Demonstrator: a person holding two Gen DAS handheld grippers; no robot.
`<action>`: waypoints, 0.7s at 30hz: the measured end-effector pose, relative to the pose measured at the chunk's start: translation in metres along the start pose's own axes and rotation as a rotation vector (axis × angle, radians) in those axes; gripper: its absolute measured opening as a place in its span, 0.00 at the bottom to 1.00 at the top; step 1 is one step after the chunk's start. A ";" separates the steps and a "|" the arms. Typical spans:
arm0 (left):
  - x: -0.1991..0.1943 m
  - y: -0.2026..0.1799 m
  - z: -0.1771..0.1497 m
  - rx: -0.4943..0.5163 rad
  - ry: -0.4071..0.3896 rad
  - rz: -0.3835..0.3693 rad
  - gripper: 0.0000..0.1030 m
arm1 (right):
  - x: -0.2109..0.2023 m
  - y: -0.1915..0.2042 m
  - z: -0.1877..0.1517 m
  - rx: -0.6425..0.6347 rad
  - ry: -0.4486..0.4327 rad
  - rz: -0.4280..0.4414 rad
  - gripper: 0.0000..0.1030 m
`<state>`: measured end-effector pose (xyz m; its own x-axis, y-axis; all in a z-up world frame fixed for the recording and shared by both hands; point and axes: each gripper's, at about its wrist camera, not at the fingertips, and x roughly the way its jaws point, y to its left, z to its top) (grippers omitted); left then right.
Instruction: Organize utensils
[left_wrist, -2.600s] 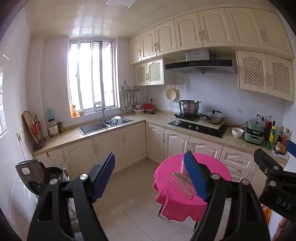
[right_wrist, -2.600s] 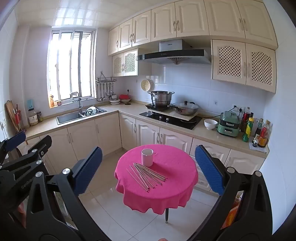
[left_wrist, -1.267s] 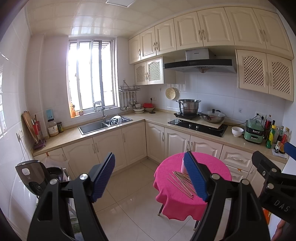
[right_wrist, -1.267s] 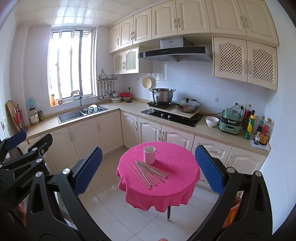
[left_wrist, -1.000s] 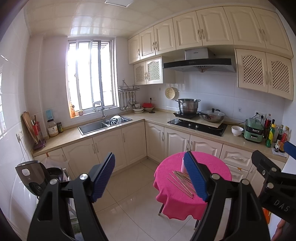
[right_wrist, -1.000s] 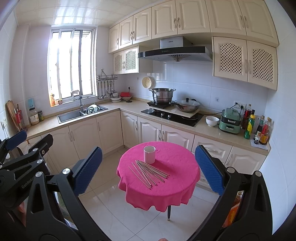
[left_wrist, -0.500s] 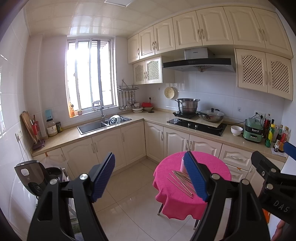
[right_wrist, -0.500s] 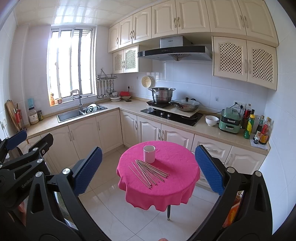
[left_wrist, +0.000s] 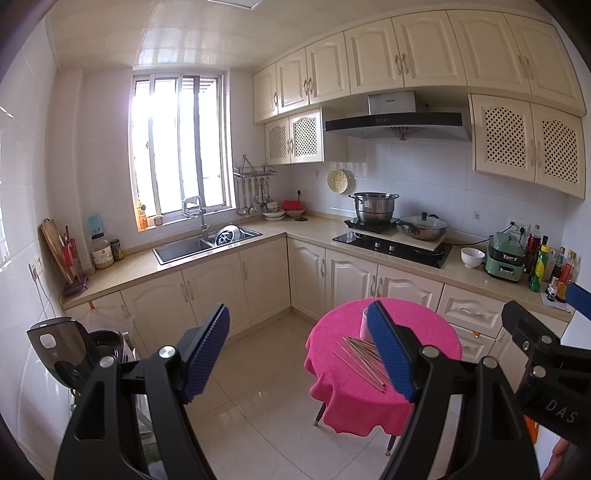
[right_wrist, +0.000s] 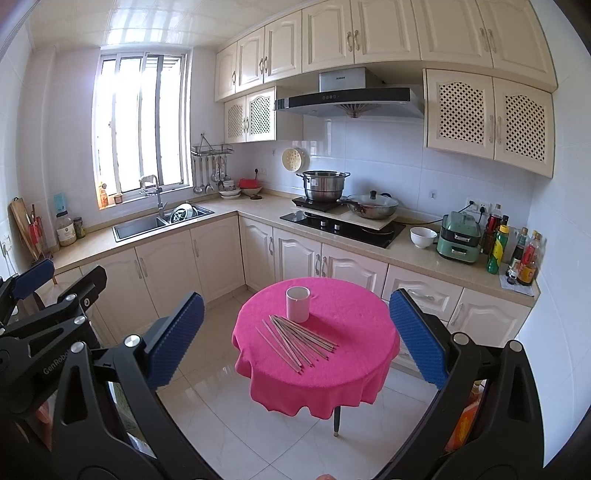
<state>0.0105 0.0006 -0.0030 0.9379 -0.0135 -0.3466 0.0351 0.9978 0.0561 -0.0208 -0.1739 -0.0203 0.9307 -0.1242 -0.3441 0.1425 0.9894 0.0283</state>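
1. Chopsticks (right_wrist: 297, 341): a loose fan of thin sticks lies flat on the pink tablecloth (right_wrist: 351, 325), on the near-left part of the round table, just in front of the cup (right_wrist: 297, 304). None is in the cup. In the left wrist view the same chopsticks (left_wrist: 360, 360) are partly hidden behind a blue finger pad.
2. Kitchen counter (right_wrist: 406, 260): an L-shaped run along the far walls carries a sink (right_wrist: 138, 226), a black hob (right_wrist: 343, 226) with a steel pot (right_wrist: 324, 185) and a lidded pan (right_wrist: 371, 206), a white bowl (right_wrist: 423, 236), a green appliance (right_wrist: 459, 238) and a row of bottles (right_wrist: 511, 251).
3. Table: it stands on the tiled floor, well apart from both grippers.
4. Right gripper (right_wrist: 295, 339): jaws spread wide, nothing between the pads, held in the air facing the table.
5. Left gripper (left_wrist: 299, 350): jaws likewise spread wide and empty, held to the left of the table.
6. Cup: white, upright, near the table's middle.
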 end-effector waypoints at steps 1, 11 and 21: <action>0.000 0.000 0.000 0.000 0.000 0.000 0.73 | 0.000 0.001 0.003 0.000 0.001 -0.001 0.95; 0.006 0.000 0.000 -0.002 0.006 -0.004 0.73 | 0.001 0.000 0.002 0.000 0.007 -0.001 0.95; 0.019 0.004 -0.002 0.003 0.022 -0.014 0.73 | 0.009 0.004 0.005 0.000 0.024 -0.009 0.95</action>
<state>0.0280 0.0046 -0.0115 0.9294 -0.0264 -0.3682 0.0495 0.9973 0.0535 -0.0106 -0.1711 -0.0184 0.9211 -0.1308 -0.3668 0.1503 0.9883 0.0251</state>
